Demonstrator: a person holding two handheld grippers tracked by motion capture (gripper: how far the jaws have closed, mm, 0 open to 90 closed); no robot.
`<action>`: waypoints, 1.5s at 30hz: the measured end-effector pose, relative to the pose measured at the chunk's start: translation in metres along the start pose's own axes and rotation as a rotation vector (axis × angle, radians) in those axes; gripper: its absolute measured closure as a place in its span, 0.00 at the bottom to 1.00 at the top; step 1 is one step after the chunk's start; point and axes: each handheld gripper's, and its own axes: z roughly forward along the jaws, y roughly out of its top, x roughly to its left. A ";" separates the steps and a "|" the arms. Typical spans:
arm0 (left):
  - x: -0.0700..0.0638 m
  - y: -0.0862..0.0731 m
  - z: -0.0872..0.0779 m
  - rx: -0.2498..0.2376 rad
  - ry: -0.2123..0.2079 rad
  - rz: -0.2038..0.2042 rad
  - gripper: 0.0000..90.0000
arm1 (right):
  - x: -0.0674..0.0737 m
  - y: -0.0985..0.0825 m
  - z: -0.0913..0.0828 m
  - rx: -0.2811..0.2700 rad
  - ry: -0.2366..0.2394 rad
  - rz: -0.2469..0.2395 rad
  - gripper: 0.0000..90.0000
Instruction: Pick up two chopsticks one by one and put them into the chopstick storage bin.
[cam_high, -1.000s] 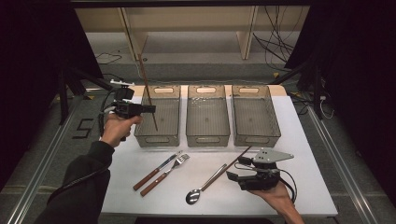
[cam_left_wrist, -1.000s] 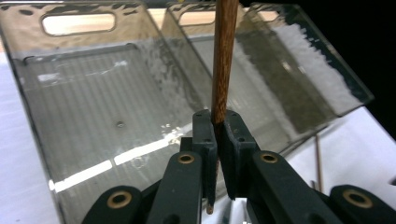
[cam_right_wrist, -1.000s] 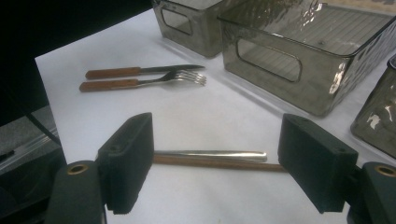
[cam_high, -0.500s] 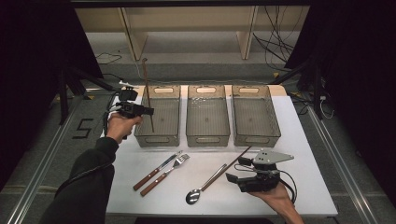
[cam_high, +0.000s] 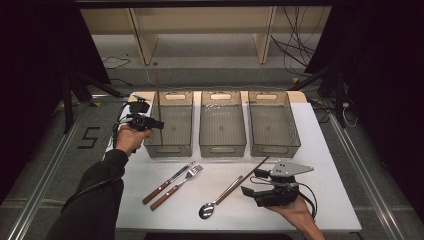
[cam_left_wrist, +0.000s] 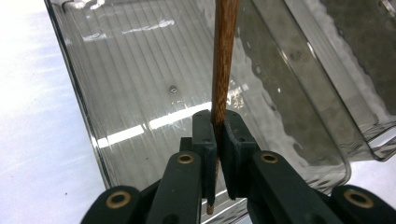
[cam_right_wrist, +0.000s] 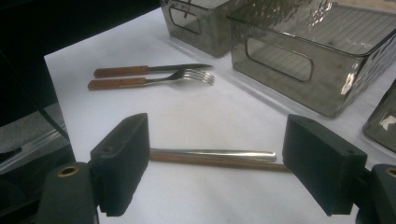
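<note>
Nearest, at the lower right of the high view, the right tongs (cam_high: 257, 182) rest low over the white worktop (cam_high: 330, 200) with their jaws wide and nothing between them; their own view looks past the pads at a spoon (cam_right_wrist: 212, 152) and a second wooden chopstick (cam_right_wrist: 219, 162) lying side by side. Left of centre lie a knife (cam_high: 167, 182) and fork (cam_high: 176, 187), touching, both with brown handles.

Farther back, at the left, the left tongs (cam_high: 159, 124) are pinched narrow on a wooden chopstick (cam_left_wrist: 222, 70), held upright over the leftmost of three clear bins (cam_high: 172, 149) — its lower end pokes just below the pads.

The step in hand looks like dropping this chopstick into that bin. Next, the stick likely wants tilting or lowering inside the walls, then the jaws easing apart — let go too high and it could bounce out.
</note>
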 end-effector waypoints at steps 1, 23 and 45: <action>0.000 0.000 0.000 0.009 0.003 0.007 0.94 | 0.000 0.000 0.000 0.000 -0.001 -0.001 0.27; -0.013 -0.006 -0.023 -0.053 0.001 -0.014 0.28 | -0.003 0.003 -0.004 -0.003 -0.011 -0.008 0.27; -0.057 -0.105 -0.061 -0.264 -0.184 0.096 0.17 | -0.033 0.040 0.019 0.358 -0.024 -0.320 0.27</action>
